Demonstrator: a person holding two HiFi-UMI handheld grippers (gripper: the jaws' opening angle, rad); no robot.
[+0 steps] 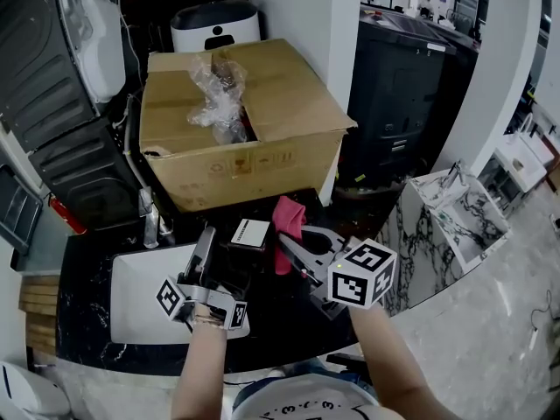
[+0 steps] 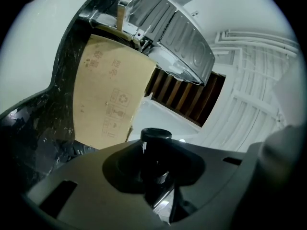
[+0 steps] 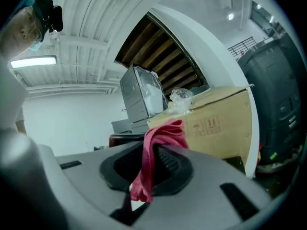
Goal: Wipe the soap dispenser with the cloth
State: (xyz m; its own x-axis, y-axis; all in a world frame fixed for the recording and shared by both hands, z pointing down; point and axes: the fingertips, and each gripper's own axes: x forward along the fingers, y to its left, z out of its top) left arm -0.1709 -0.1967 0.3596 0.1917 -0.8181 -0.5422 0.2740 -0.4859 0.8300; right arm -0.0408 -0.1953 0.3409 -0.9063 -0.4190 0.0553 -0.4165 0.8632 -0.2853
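The black soap dispenser (image 2: 156, 137) with its round pump cap is held up off the black marbled counter (image 1: 87, 265). It is clamped near the neck in the left tool (image 2: 156, 169), whose jaws stand only a little apart because the pads press on the bottle from both sides. The person tips it upward just beside the white rectangular sink (image 1: 140, 309), a hold that seems meant to present its body to the other hand.

Close by, the right tool (image 3: 146, 166) has its jaws closed on a crumpled pinkish-red cloth (image 3: 160, 133). The cloth is pinched so that a fold stands above the pads and a tail hangs below, leaving loose fabric to rub with. In the head view the cloth and dispenser sit very near each other; whether they touch cannot be told.

Behind them an open brown cardboard box (image 1: 262, 112) holding crumpled clear plastic wrap (image 1: 219, 94) fills the back of the counter, next to a chrome tap (image 1: 150, 221). Wiping looks about to start or just under way. It will call for a steady left grip while the cloth is drawn along the bottle.
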